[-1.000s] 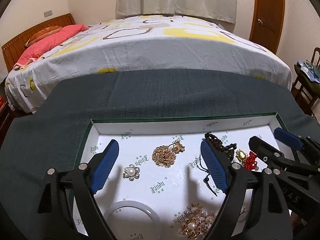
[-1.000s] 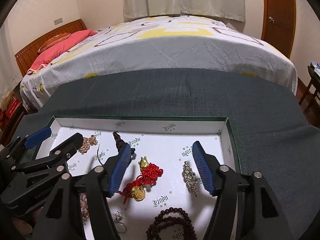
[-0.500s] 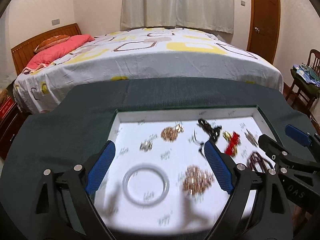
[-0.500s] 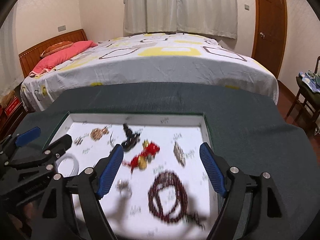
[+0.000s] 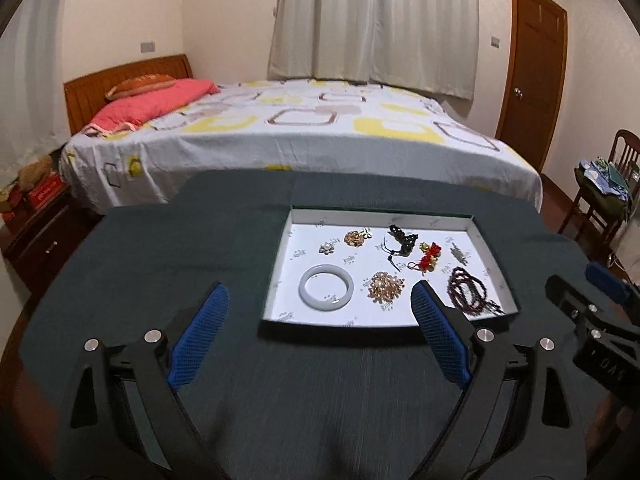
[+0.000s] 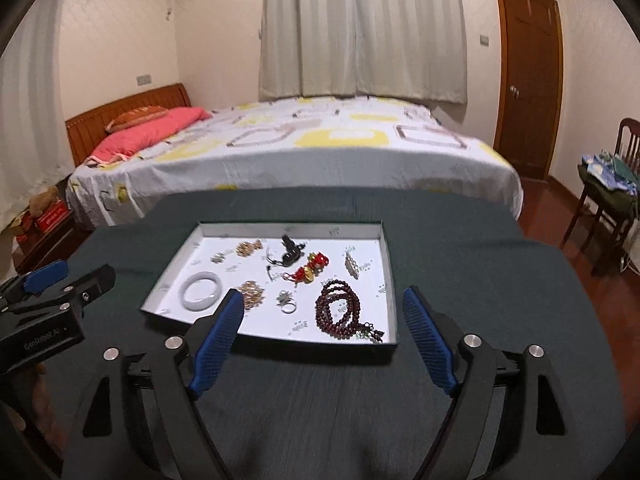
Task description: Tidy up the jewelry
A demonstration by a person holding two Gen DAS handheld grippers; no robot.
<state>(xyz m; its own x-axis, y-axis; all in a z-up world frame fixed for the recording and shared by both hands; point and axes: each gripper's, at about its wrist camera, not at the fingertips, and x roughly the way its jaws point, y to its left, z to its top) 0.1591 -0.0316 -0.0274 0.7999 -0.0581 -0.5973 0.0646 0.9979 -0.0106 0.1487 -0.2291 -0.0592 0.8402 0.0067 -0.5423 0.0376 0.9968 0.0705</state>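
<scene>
While both claws gape empty, jewelry tray (image 5: 280, 256) beyond left claw (image 5: 318, 330), right claw (image 6: 320, 334)

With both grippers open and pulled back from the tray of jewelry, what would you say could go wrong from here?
1. The dark bead necklace lies coiled at the tray edge; gripping one loop could drag the rest over the low wall.
2. The small ring sits close beside a brooch; wide fingers might catch both.
3. The white bangle looks smooth and may slip from the pads.

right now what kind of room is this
Most likely a home bedroom: a made bed with a pink pillow, curtains behind it, and a wooden door.
</scene>
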